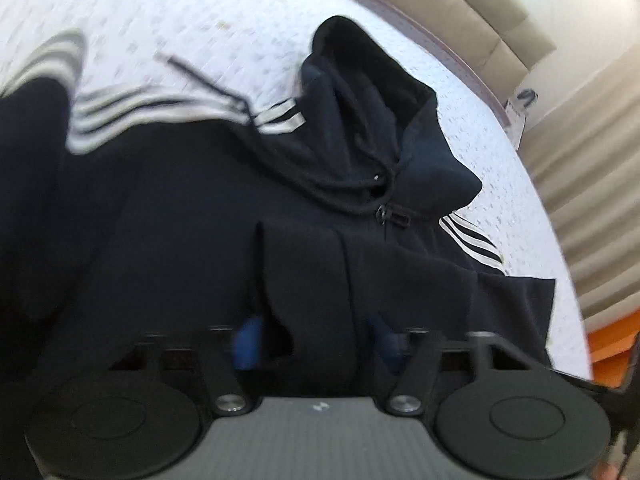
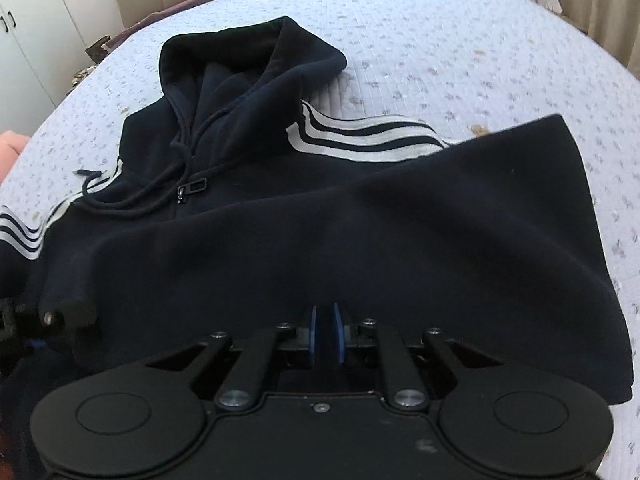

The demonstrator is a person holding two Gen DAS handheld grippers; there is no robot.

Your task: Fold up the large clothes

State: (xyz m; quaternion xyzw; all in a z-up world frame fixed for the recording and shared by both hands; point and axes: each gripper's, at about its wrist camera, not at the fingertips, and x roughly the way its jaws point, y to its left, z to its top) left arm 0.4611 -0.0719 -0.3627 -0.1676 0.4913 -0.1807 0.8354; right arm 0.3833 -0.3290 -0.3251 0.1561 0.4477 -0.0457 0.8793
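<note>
From the left wrist, the left gripper stands fairly wide, its blue pads on either side of a fold of the dark zip hoodie, whose hood lies ahead on the white quilted bedspread.

From the right wrist, the right gripper is pinched nearly closed on the hoodie's near hem; the garment spreads ahead across the bedspread.

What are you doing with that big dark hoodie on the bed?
A person with a gripper in each hand is folding a navy zip-up hoodie with white sleeve stripes on a pale blue quilted bed cover. The right gripper has its jaws closed on the hoodie's bottom part, which is lifted toward the hood. The left gripper has its jaws spread, with dark fabric bunched between them. The fold isn't finished yet.
</note>
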